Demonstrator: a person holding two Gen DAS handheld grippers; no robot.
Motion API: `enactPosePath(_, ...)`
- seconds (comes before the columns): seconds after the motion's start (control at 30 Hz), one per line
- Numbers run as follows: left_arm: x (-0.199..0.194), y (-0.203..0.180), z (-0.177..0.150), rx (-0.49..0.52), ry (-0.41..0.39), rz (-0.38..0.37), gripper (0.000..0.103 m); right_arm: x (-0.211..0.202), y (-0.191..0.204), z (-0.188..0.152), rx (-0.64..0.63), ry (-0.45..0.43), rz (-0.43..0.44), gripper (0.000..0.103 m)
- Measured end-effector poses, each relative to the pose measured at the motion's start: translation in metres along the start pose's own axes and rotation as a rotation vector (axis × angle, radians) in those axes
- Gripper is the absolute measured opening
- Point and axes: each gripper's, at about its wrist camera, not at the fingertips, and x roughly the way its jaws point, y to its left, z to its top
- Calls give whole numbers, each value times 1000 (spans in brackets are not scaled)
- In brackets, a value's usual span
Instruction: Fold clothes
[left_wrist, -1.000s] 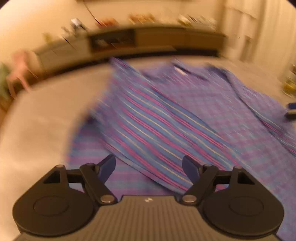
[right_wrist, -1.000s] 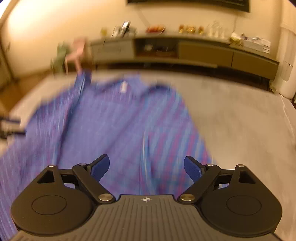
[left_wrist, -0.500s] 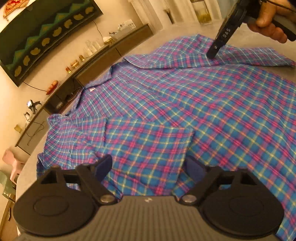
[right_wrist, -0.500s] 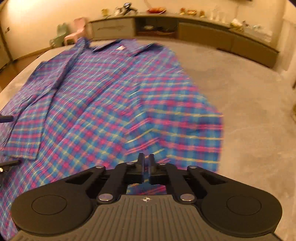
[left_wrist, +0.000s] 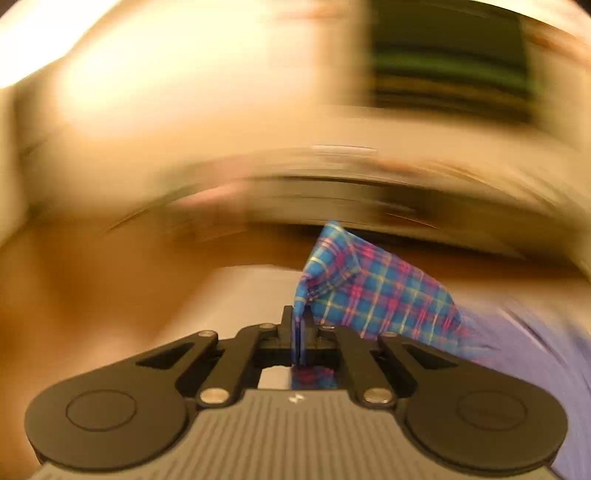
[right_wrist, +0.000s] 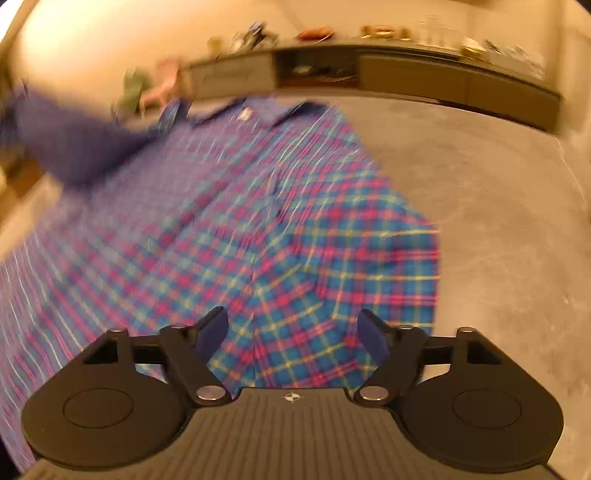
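Left gripper (left_wrist: 298, 328) clenched on a raised fold of the plaid shirt (left_wrist: 373, 291), background blurred. Right gripper (right_wrist: 291, 332) released, hovering over the shirt's hem, garment spread across the grey desk (right_wrist: 491, 192) below the sideboard (right_wrist: 424, 74).

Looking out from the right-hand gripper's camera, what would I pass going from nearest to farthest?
Open black two-finger right gripper → blue and pink plaid shirt spread flat → bare grey table surface → long low sideboard with small items on top.
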Motion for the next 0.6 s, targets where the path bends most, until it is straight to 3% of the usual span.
enactPosePath(0.07,29,47,19,-116,63,93,24,7,7,-4,-50,31,-25,78)
enactPosePath(0.1,29,50,15,-94,65,80,25,7,7,-4,-56,28,-33,77)
enactPosePath(0.13,25,44,6,-55,54,73,34,7,6,-4,-59,24,-40,66)
enactPosePath(0.17,22,38,-3,-15,43,67,40,7,6,-4,-63,19,-46,44)
enactPosePath(0.2,19,31,-12,23,38,55,45,7,2,-2,-46,17,-45,36)
enactPosePath(0.23,21,19,-23,57,50,29,45,8,-3,-1,-22,16,-36,20)
enactPosePath(0.27,24,6,-33,91,62,2,45,8,-5,0,-20,15,-40,11)
enactPosePath(0.33,28,-19,-53,159,87,-50,44,7,-8,2,-21,14,-49,6)
enactPosePath(0.37,30,-32,-64,192,99,-77,44,6,-14,7,-19,-12,-98,3)
enactPosePath(0.4,33,-44,-74,227,111,-101,44,4,-21,13,-17,-40,-151,3)
enactPosePath(0.47,39,-69,-93,303,133,-138,44,-9,-67,33,186,-158,-282,3)
enactPosePath(0.53,38,-91,-116,384,152,-174,44,-24,-125,37,440,-285,-475,8)
enactPosePath(0.6,32,-107,-139,472,155,-187,44,-29,-152,21,547,-289,-573,44)
